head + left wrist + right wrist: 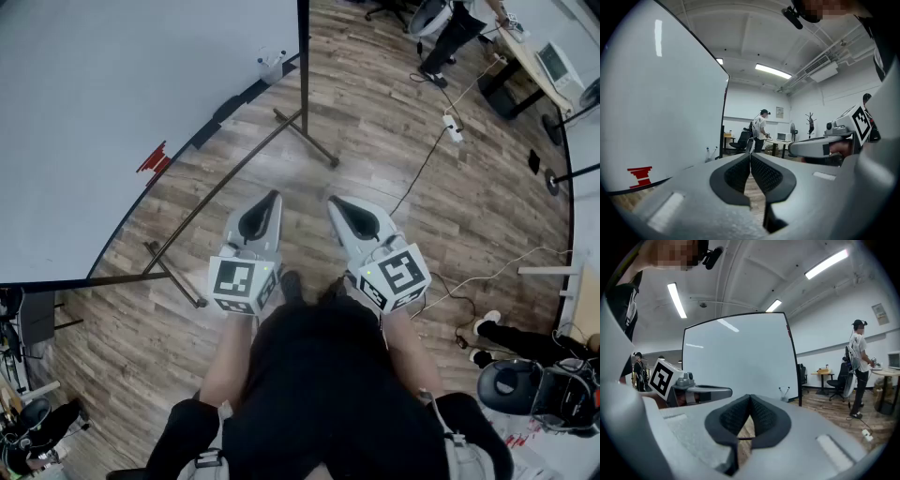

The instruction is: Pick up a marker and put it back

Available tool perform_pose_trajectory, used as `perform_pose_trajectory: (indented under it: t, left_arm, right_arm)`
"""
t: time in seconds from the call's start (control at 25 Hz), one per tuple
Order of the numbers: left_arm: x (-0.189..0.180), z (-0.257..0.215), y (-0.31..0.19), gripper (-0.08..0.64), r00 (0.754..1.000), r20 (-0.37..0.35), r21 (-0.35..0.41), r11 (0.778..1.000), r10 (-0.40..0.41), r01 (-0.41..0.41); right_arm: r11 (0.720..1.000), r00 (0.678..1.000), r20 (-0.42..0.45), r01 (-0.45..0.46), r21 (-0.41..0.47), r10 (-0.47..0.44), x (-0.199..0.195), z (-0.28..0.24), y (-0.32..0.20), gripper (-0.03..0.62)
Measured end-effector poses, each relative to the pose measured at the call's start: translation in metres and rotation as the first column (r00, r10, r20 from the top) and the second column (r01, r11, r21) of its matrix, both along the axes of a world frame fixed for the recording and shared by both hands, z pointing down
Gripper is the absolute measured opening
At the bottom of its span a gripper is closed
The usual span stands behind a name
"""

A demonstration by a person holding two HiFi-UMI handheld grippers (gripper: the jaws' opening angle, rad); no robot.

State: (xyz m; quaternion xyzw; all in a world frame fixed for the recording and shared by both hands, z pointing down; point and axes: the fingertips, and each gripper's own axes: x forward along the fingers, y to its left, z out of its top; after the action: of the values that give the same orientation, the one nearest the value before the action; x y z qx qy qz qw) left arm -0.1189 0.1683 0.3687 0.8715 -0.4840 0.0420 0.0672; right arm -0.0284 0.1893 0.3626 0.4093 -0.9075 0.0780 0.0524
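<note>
Task apparently not yet begun: left claw [750,155] and right claw [750,397] both pinched closed and empty; markers [270,64] stand far left, beside the whiteboard [112,112].

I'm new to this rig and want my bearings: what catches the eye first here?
The big white board on a black stand fills the head view's upper left, with a small red object at its lower edge. Below centre, the grey left gripper and right gripper are held side by side over the brown wooden floor, jaws together and empty.
</note>
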Motion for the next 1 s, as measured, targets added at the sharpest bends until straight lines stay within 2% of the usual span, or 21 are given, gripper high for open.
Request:
perform_pose_trajectory:
  t: [0.4,0.56,0.84,1.0]
  left_arm:
    - [-0.030,-0.001,-0.002,0.015,1.000,-0.007,0.004,1.000,0.025,-0.025]
    - [-0.040,-0.002,-0.005,0.015,0.999,-0.010,0.002,0.999,0.038,-0.038]
    - [-0.051,0.006,-0.011,0.015,0.996,-0.020,-0.008,0.996,0.085,-0.085]
    - [-0.043,0.013,-0.014,0.015,0.994,-0.025,-0.023,0.994,0.107,-0.107]
  right_arm:
    - [1.000,1.000,-0.024,-0.010,0.007,0.010,-0.034,0.001,0.002,0.002]
    - [1.000,0.999,0.043,-0.006,0.007,0.005,-0.047,-0.006,0.000,0.002]
    - [0.996,0.994,0.054,-0.090,-0.019,0.091,-0.054,0.006,-0.009,0.002]
    - [0.994,0.993,0.051,-0.101,-0.032,0.103,-0.048,0.011,-0.008,0.002]
